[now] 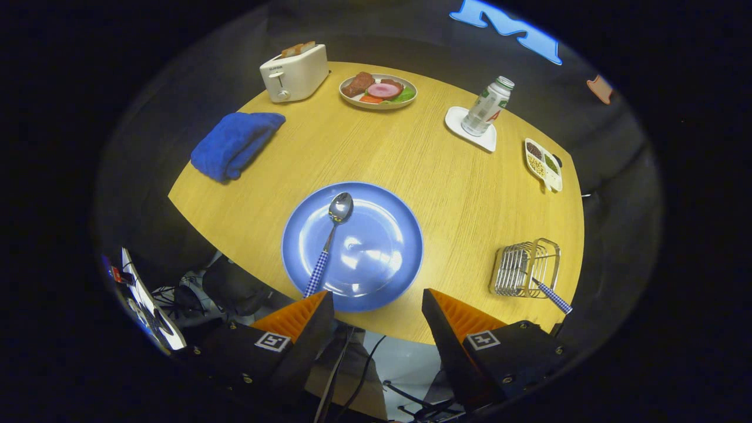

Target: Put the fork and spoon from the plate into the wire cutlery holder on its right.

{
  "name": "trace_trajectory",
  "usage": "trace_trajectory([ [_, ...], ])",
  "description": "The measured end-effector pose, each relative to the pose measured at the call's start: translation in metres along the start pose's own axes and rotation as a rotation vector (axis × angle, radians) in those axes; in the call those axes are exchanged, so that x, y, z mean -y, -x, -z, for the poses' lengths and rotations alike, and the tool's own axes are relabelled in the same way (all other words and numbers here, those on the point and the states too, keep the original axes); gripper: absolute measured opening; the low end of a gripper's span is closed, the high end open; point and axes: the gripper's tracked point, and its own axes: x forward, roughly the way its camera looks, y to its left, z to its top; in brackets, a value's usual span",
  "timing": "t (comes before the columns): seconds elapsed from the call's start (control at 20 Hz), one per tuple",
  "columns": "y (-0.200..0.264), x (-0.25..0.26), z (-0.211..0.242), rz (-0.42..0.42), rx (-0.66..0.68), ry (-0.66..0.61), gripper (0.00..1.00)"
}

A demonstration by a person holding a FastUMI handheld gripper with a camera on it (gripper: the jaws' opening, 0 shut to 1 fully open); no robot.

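Note:
A blue plate sits at the near edge of the round wooden table, just ahead of my fingers. On its left half lies a spoon with a metal bowl and a blue checked handle that reaches over the near rim toward my left finger. To the plate's right stands the wire cutlery holder. A utensil with a matching checked handle lies in it, the handle sticking out at the near right; its head is hidden among the wires. My gripper hangs open above the plate's near rim, holding nothing.
A folded blue towel lies at the left. Farther back stand a white toaster and a plate of food. A bottle stands on a white coaster at the right, next to a small divided dish.

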Motion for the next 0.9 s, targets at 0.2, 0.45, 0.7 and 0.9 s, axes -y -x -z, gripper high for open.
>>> trace_trajectory([
  [0.2, -0.011, -0.016, -0.005, -0.008, 0.004, 0.008, 0.93],
  [0.45, -0.030, -0.035, -0.009, 0.002, 0.014, -0.028, 0.93],
  [0.7, -0.048, -0.052, -0.003, 0.001, -0.022, -0.045, 0.93],
  [0.9, -0.062, -0.055, 0.001, 0.007, -0.049, -0.081, 0.93],
])
